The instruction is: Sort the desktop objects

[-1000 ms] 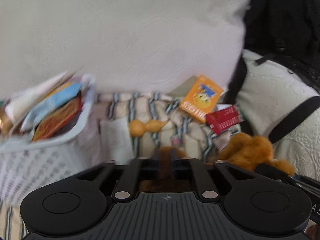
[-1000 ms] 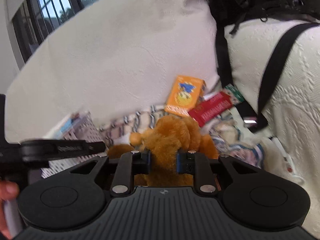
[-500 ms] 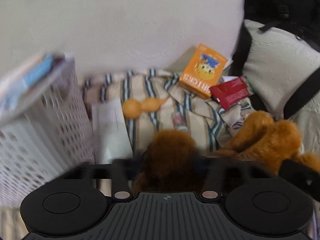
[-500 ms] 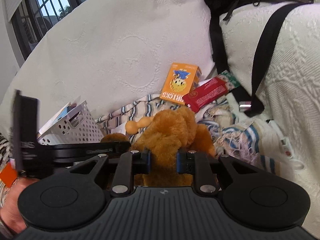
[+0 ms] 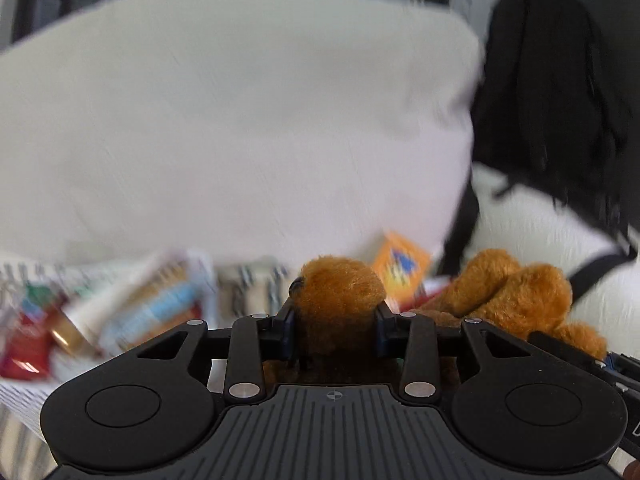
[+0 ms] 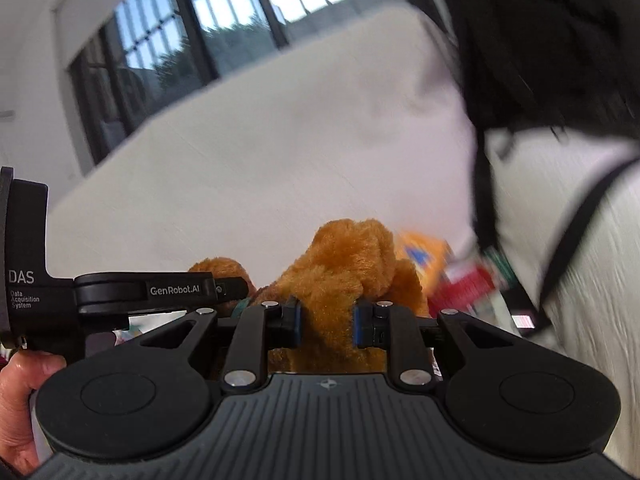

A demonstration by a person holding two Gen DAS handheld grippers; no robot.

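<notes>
A brown plush toy (image 5: 340,284) hangs between both grippers, lifted off the striped cloth (image 5: 256,284). My left gripper (image 5: 336,330) has one furry end between its pads and is still closing on it. The rest of the toy (image 5: 516,292) bulges to the right in the left wrist view. My right gripper (image 6: 326,324) is shut on another part of the same toy (image 6: 348,264), fur bunched between the blue pads. A hand (image 6: 20,380) holds the left gripper's handle at the left of the right wrist view.
A white perforated basket (image 5: 24,396) with packets and a tube stands low left. An orange box (image 5: 400,268) and a red packet (image 6: 468,284) lie behind the toy. A big white pillow (image 5: 240,120) fills the back, a black backpack (image 5: 552,100) on the right.
Both grippers have risen, carrying the plush toy up off the cloth. The left jaws, wide a second ago, have come in on the toy's furry end. Both views are motion-blurred.
</notes>
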